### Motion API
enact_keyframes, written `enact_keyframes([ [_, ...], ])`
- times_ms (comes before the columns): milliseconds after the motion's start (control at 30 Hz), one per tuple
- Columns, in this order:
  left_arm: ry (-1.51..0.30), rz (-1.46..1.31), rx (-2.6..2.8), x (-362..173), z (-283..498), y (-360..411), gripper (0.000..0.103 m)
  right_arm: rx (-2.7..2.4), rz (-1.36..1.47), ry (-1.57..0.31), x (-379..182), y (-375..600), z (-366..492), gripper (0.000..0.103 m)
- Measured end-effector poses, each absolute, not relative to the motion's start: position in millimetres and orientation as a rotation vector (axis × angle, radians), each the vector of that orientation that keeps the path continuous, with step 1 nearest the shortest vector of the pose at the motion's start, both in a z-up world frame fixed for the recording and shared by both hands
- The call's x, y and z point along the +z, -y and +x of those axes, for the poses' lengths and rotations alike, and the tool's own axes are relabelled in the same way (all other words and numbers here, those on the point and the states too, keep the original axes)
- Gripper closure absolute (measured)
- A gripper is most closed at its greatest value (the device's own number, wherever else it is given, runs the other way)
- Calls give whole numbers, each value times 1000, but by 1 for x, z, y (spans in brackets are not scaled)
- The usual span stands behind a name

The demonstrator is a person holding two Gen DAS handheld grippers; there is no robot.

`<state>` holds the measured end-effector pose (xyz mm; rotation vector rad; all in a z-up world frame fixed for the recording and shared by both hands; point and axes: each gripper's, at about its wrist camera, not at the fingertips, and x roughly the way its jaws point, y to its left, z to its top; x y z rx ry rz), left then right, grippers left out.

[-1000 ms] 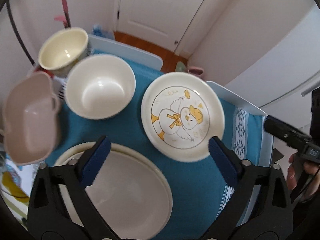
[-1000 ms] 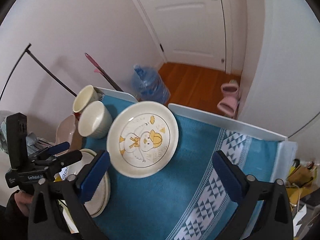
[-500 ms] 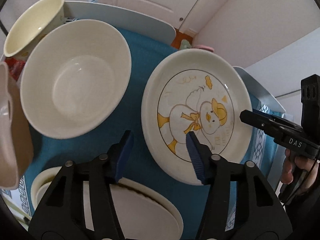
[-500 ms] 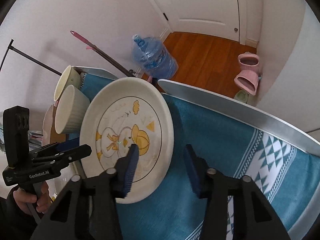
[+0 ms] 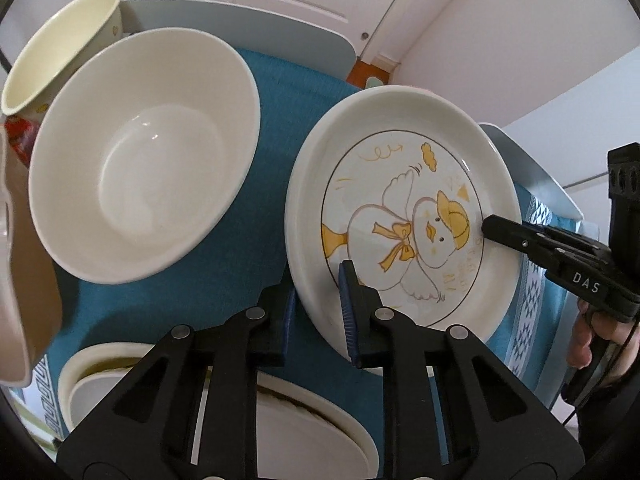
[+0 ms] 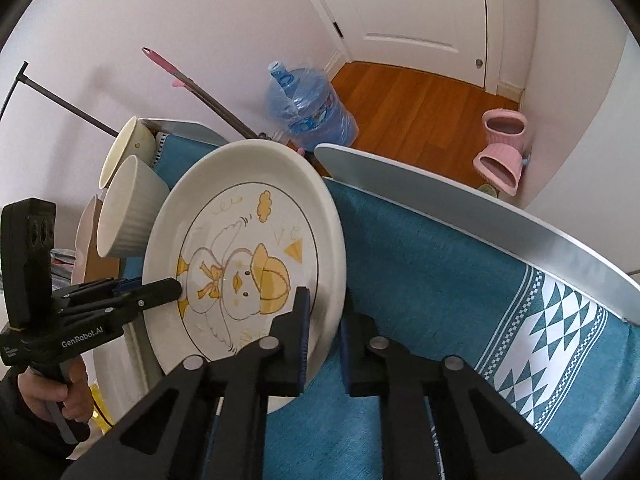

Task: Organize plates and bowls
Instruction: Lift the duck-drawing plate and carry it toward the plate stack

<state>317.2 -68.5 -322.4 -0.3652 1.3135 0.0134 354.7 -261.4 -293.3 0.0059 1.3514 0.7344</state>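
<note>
White walls (image 6: 208, 20); white panelled door (image 6: 416, 12) at the far end. Warm wooden floor (image 6: 416, 104) in front of it. Blue water jug (image 6: 310, 106) wrapped in plastic by the wall. Pink slippers (image 6: 500, 148) beside the right wall. Soft, even daylight.

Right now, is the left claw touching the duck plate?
Touching. In the left wrist view, the left claw is closed over the near rim of the cream round duck-print plate, one blue pad on its face, the other beneath.
</note>
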Motion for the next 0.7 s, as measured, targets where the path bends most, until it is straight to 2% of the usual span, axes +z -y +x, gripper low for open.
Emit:
enact_keyframes([
  [400, -1248, -307, -17, -294, 302, 82, 86, 708, 20, -1290, -275, 274, 339, 91],
  [700, -1125, -291, -49, -233, 265, 81, 86, 686, 38, -1172, -215, 290, 306, 91],
])
